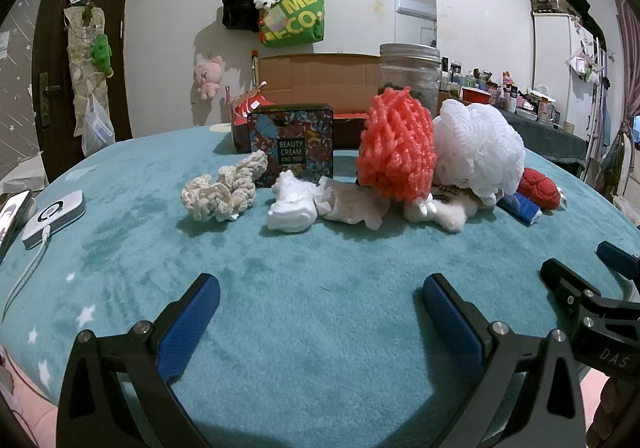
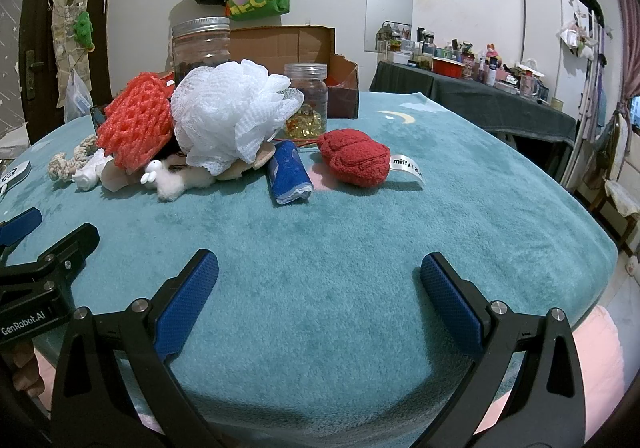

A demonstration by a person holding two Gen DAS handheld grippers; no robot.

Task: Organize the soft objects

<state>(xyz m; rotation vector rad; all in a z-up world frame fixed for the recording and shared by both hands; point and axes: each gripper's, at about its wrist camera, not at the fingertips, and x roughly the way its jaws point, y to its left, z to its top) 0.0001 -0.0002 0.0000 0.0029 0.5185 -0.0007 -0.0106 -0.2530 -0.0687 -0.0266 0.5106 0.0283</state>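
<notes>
Teal fleece worktop point(image 2: 360, 232), cluttered bedroom behind. Soft things heaped at centre-left of the right view: white mesh puff point(image 2: 232, 116), orange foam net point(image 2: 136, 120); light, springy, best pinched at a bunched fold. Left claw point(image 1: 320, 324) and right claw point(image 2: 320, 296) both spread, empty.

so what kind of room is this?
Likely a lived-in bedroom: work surface is a teal plush blanket, bags hang on the wall, and a side table is crowded with toiletries.

The surface point(image 1: 280, 268) wears matt teal plush cloth. On it lie a white mesh-net pouf point(image 2: 228, 116), coral foam netting point(image 1: 396, 144), cream knitted yarn point(image 1: 224, 192) and a red fleece plush point(image 2: 356, 160). At twelve o'clock, brown cardboard point(image 1: 320, 76); a clear jar's lid point(image 2: 201, 25) is ribbed metal.
</notes>
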